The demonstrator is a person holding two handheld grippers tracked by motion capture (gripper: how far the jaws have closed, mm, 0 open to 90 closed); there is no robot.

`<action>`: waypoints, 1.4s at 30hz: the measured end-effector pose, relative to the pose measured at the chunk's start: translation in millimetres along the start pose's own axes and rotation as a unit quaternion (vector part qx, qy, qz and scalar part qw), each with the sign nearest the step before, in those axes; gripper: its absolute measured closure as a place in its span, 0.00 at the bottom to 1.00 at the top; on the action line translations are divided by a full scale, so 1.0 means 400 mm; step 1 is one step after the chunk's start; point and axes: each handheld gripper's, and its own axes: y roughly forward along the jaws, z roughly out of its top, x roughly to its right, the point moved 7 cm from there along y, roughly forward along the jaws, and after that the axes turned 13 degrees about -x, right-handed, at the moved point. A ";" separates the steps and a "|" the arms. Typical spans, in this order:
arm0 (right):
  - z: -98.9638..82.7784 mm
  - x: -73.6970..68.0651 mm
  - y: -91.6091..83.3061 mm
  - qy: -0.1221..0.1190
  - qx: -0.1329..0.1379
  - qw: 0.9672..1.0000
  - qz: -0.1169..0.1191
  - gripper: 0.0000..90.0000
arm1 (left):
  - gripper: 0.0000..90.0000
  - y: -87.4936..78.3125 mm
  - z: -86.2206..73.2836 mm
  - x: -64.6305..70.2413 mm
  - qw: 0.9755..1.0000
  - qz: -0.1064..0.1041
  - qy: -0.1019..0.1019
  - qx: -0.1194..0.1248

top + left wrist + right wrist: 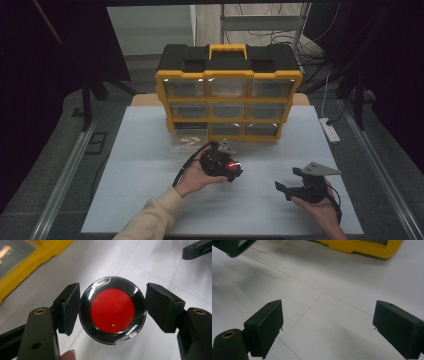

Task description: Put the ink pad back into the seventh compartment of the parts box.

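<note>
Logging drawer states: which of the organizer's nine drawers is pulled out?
The bottom-left drawer: it juts forward onto the table, while the other eight sit flush in the yellow organizer.

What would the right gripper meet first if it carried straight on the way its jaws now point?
The right gripper is open and empty, pointing left across the table toward the left gripper, which holds a red-and-black round case. That gripper looks first in line, though depth is unclear; it may pass just beside it.

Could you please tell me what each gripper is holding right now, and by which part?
The left gripper holds a round black case with a red disc, its jaws clamped on opposite sides of the rim. The right gripper holds nothing; its jaws stand open.
</note>
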 end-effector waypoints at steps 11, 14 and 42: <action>-0.001 0.000 0.000 0.000 0.000 1.000 -0.005 0.11 | 0.34 -0.057 -0.008 -0.004 1.000 0.002 -0.002 0.031; -0.001 -0.001 -0.001 0.000 0.000 1.000 -0.005 0.11 | 0.34 -0.081 -0.007 -0.007 0.999 0.005 -0.004 0.043; -0.001 0.004 -0.003 0.002 0.000 1.000 -0.010 0.11 | 0.34 -0.172 -0.004 -0.048 0.995 0.027 -0.025 0.093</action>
